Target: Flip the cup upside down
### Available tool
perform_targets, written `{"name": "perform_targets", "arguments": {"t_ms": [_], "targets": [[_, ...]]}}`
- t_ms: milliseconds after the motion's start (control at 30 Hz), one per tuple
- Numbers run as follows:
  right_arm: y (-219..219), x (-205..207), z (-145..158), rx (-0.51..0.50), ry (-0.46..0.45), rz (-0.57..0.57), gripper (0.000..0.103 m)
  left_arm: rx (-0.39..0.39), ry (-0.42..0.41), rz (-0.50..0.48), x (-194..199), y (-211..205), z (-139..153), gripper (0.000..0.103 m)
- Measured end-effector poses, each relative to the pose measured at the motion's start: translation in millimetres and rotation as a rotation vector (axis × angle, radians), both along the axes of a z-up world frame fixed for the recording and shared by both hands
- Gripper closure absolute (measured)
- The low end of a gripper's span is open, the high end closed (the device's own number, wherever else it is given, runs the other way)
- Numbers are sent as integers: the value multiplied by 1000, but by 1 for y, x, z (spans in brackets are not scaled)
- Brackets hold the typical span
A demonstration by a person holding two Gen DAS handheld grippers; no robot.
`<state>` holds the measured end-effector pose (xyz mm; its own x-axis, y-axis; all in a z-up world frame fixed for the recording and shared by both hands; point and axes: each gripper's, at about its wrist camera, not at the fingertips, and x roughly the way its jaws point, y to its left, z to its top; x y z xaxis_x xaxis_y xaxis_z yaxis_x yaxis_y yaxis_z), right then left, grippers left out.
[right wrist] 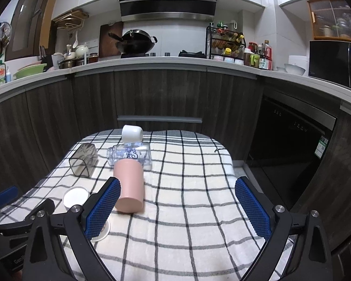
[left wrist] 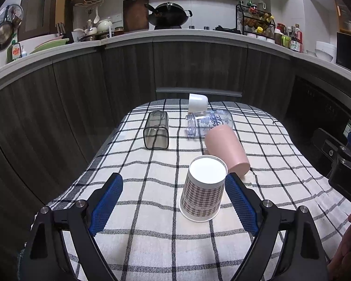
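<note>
Your left tool (left wrist: 174, 193) stood wide open, its blue pads (left wrist: 106, 202) spread to either side of the paper cup (left wrist: 203, 188), the right pad close beside the cup wall and the left pad well apart from it, so nothing was gripped. The paper cup sat near the front of the table (left wrist: 152, 245) on the checked cloth (left wrist: 280, 164), wide rim down and flat white base up, which suggests the flip on this cup was already complete and the open jaws were placed to let it stand on its own. Your right tool (right wrist: 177, 201) was likewise wide open and empty, poised over bare cloth to the right of the cups, probably kept clear so that it would not disturb them. The pink cup (left wrist: 227, 149) lay on its side just behind the paper cup; whether the two touched could not be told. Farther back lay a clear bottle (left wrist: 209, 125) on its side, a white cup (left wrist: 197, 103) at the far edge, and a smoky square cup (left wrist: 156, 130), also tipped over. Judged from this layout, the lying cups were likely the next candidates, and the pink one, being round and on its side, could roll if nudged.
</note>
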<state>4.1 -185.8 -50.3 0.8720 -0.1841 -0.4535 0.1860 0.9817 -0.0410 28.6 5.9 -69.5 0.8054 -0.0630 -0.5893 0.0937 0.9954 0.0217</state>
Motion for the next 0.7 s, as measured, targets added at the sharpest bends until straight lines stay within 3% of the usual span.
{"name": "perform_targets", "arguments": {"t_ms": [700], "targets": [[-2,-4,3,1,-24,7,5,-2,-16,3,-1,1,4,14]]}}
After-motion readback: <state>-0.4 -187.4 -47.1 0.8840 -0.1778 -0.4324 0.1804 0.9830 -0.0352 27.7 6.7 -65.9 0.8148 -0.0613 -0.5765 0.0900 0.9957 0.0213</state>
